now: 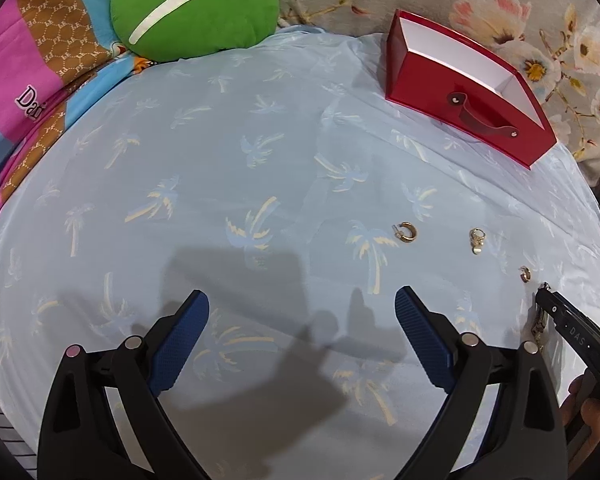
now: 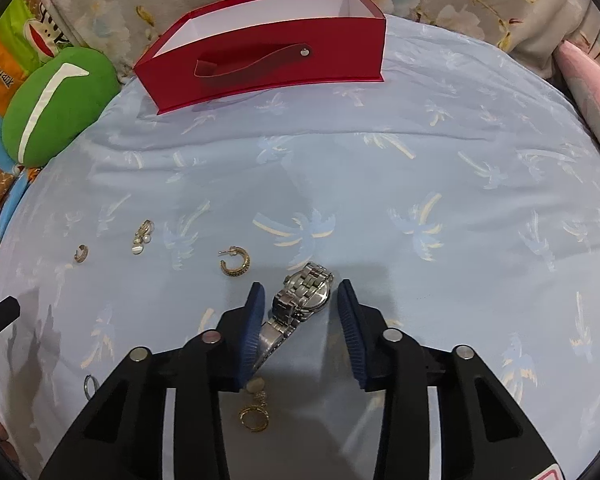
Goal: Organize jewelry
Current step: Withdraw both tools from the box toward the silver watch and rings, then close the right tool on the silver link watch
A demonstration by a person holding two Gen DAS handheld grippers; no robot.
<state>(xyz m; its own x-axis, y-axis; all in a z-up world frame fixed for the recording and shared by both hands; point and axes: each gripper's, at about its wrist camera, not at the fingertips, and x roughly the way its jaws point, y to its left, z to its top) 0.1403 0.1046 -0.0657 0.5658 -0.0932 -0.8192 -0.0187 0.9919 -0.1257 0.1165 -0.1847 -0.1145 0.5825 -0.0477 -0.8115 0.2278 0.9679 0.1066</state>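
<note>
1. Watch (image 2: 305,294): on the bed sheet (image 2: 420,152), between right tongs (image 2: 302,304), jaws open, nothing gripped.
2. Looks heavy, slippery metal, floppy band; grip the case.
3. Left tongs (image 1: 302,312) wide open, empty.

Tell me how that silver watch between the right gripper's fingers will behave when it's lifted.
The silver watch has a linked metal band, so it will likely droop and swing rather than stay stiff. Polished steel may slip against the right gripper, whose jaws stand open around it. It probably weighs more than the gold hoop earring nearby.
</note>
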